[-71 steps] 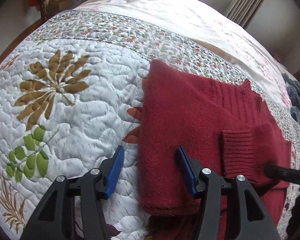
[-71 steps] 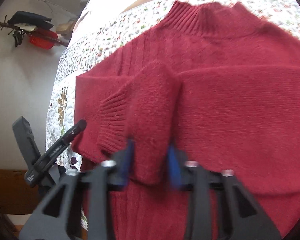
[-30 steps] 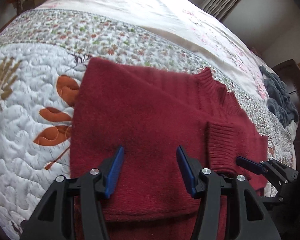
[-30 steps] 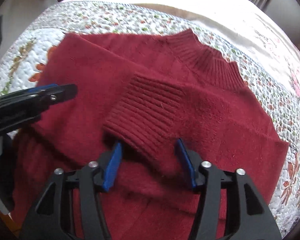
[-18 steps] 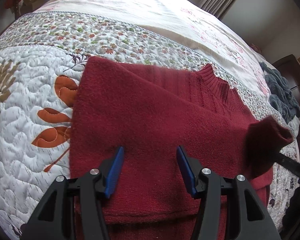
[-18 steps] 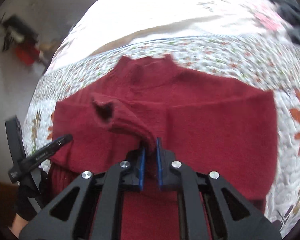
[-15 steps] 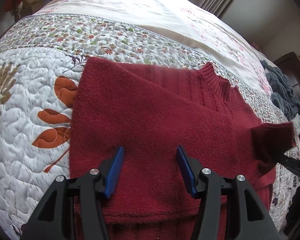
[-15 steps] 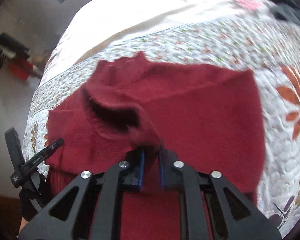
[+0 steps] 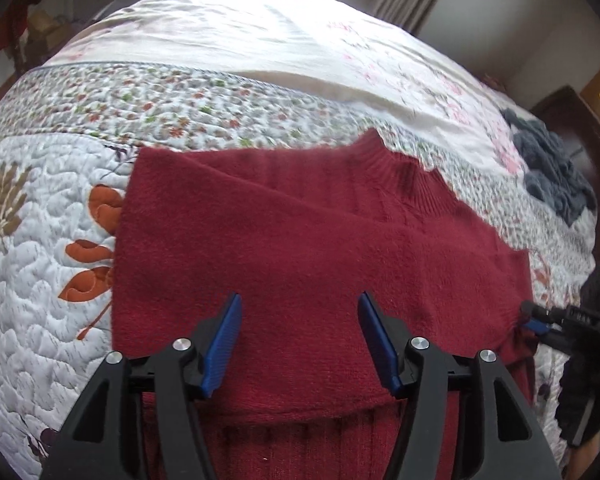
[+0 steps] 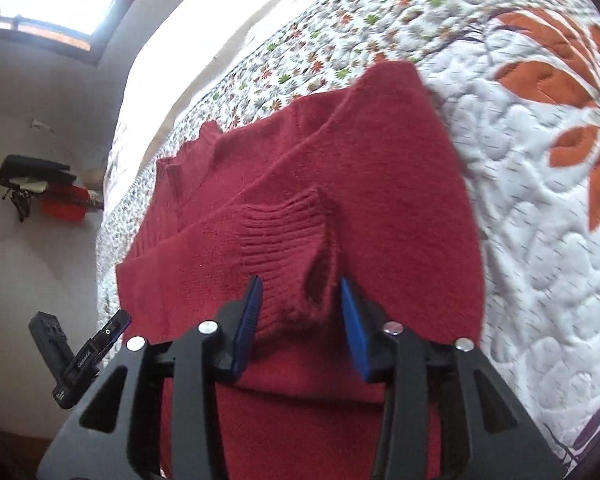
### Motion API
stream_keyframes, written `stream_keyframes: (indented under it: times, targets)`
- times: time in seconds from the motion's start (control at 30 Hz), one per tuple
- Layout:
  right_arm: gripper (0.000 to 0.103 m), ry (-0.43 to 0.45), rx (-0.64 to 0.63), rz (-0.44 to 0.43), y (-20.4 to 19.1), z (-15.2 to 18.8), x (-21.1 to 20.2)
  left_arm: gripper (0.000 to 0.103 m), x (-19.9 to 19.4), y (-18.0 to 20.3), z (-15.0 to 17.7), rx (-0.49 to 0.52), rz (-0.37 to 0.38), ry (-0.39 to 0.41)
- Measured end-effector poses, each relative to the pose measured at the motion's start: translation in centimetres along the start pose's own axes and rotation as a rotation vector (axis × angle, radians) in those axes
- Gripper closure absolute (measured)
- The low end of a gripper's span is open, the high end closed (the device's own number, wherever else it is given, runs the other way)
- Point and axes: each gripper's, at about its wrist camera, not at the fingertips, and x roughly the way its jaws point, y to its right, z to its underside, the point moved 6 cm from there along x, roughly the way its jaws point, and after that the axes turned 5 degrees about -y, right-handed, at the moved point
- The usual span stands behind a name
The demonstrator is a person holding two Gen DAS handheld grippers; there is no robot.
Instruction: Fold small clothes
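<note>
A dark red knit sweater (image 9: 300, 240) lies flat on the quilt, collar (image 9: 404, 168) at the far side and one sleeve folded across its chest. My left gripper (image 9: 299, 296) hovers open over the sweater's lower middle, nothing between its blue pads. In the right wrist view the ribbed cuff (image 10: 284, 228) of the other sleeve lies on the sweater (image 10: 400, 200). It sits loosely between the parted pads of my right gripper (image 10: 299, 279). That right gripper (image 9: 538, 322) shows at the sweater's right edge in the left wrist view. The left gripper (image 10: 100, 344) shows at the lower left.
The bed carries a white quilt (image 9: 40, 260) with leaf and flower patches and a pale sheet beyond. A grey-blue garment (image 9: 552, 160) lies at the far right near dark furniture. Red and black items (image 10: 60, 196) hang on the wall at the left.
My right gripper shut on the cuff, lifted it and carried the sleeve across to the sweater's right side; its jaws have now parted. The left gripper stayed open over the sweater.
</note>
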Motion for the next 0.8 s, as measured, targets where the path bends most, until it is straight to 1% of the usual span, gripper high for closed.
stream_keyframes:
  times: [0.03, 0.1, 0.2, 0.23, 0.33, 0.43, 0.47, 0.5, 0.53, 0.6, 0.63, 0.67, 0.7, 0.8]
  targets:
    - [0.094, -0.009, -0.006, 0.013, -0.4, -0.1, 0.3, 0.043, 0.4, -0.1, 0.1, 0.006, -0.014, -0.009]
    - [0.094, -0.006, -0.013, 0.032, -0.6, -0.5, 0.1, 0.043, 1.1, -0.4, 0.5, 0.006, -0.028, -0.026]
    - [0.094, 0.018, -0.017, 0.024, -1.2, -0.1, -0.9, 0.043, 1.6, -1.2, 0.8, 0.002, -0.023, -0.033]
    - [0.094, 0.016, -0.014, 0.044, -1.0, 0.1, -1.0, 0.043, 1.7, -1.2, 0.9, 0.007, -0.024, -0.033]
    - [0.093, -0.019, -0.014, 0.124, 0.1, 0.4, 0.3, 0.042, 1.9, -0.9, 0.9, 0.026, -0.048, -0.037]
    - [0.094, -0.028, -0.002, 0.131, 0.9, 0.6, 1.5, 0.041, 1.8, -0.7, 0.8, 0.035, -0.067, -0.041]
    - [0.093, -0.023, -0.005, 0.13, 0.8, 0.6, 1.4, 0.041, 1.6, -0.6, 0.8, 0.036, -0.07, -0.042]
    - [0.09, -0.011, -0.015, 0.129, 0.5, 0.8, 0.9, 0.041, 1.4, -0.5, 0.7, 0.035, -0.073, -0.042]
    - [0.083, 0.001, -0.023, 0.131, 0.4, 1.0, 0.4, 0.041, 0.8, -0.5, 0.9, 0.029, -0.08, -0.041]
    - [0.079, 0.038, -0.059, 0.171, 0.2, 2.0, -1.7, 0.041, -0.6, -0.6, 1.3, 0.019, -0.074, -0.027]
    - [0.078, 0.053, -0.077, 0.182, 0.0, 2.4, -2.3, 0.041, -1.8, -0.7, 2.1, 0.011, -0.061, -0.015]
    - [0.077, 0.077, -0.104, 0.19, -0.1, 3.5, -3.6, 0.041, -2.8, -0.9, 3.0, 0.009, -0.053, -0.007]
    - [0.074, 0.088, -0.119, 0.188, 0.0, 4.3, -4.5, 0.041, -3.5, -1.1, 3.8, 0.011, -0.054, -0.003]
    - [0.067, 0.112, -0.185, 0.185, 0.7, 9.8, -7.5, 0.037, -6.2, -2.3, 8.0, 0.015, -0.067, -0.005]
